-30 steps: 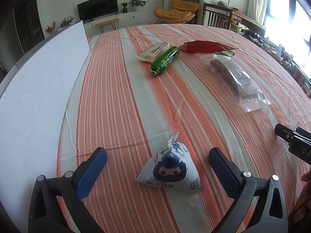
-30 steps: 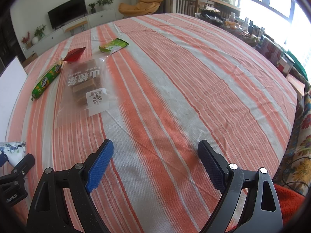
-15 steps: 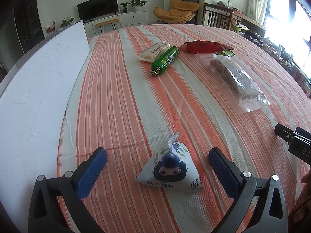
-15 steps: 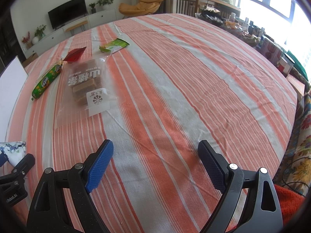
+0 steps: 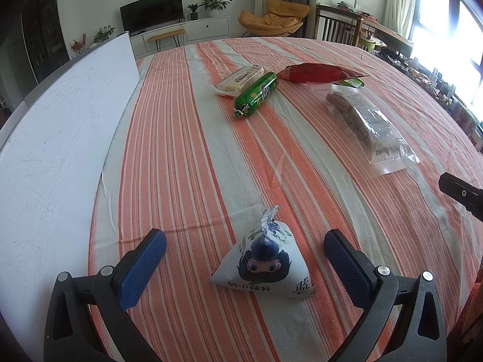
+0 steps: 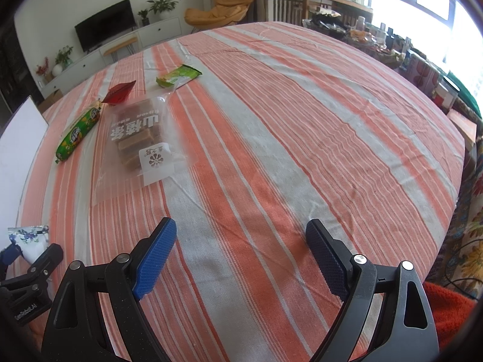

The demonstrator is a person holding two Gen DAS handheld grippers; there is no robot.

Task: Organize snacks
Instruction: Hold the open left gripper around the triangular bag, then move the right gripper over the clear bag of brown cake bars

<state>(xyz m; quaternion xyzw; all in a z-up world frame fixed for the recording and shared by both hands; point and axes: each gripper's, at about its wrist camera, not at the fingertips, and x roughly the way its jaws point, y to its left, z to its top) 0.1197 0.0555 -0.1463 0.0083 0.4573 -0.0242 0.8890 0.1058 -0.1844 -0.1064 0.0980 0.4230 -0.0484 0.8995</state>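
Observation:
A white pyramid-shaped snack pouch (image 5: 264,267) with a cartoon face lies on the striped cloth between the wide-apart fingers of my open left gripper (image 5: 244,259), untouched. Farther off lie a green sausage-shaped pack (image 5: 256,95), a pale biscuit pack (image 5: 240,79), a red bag (image 5: 320,74) and a clear bag of brown bars (image 5: 366,123). My right gripper (image 6: 240,256) is open over bare cloth with nothing between its fingers. Ahead-left of it are the clear bag (image 6: 142,138), the green pack (image 6: 78,134), the red bag (image 6: 119,92) and a light-green packet (image 6: 179,77).
A large white board (image 5: 57,138) lies along the table's left side. The round table (image 6: 332,120) drops off at the right, with cluttered furniture beyond. The left gripper's body (image 6: 27,283) shows at the lower left of the right wrist view.

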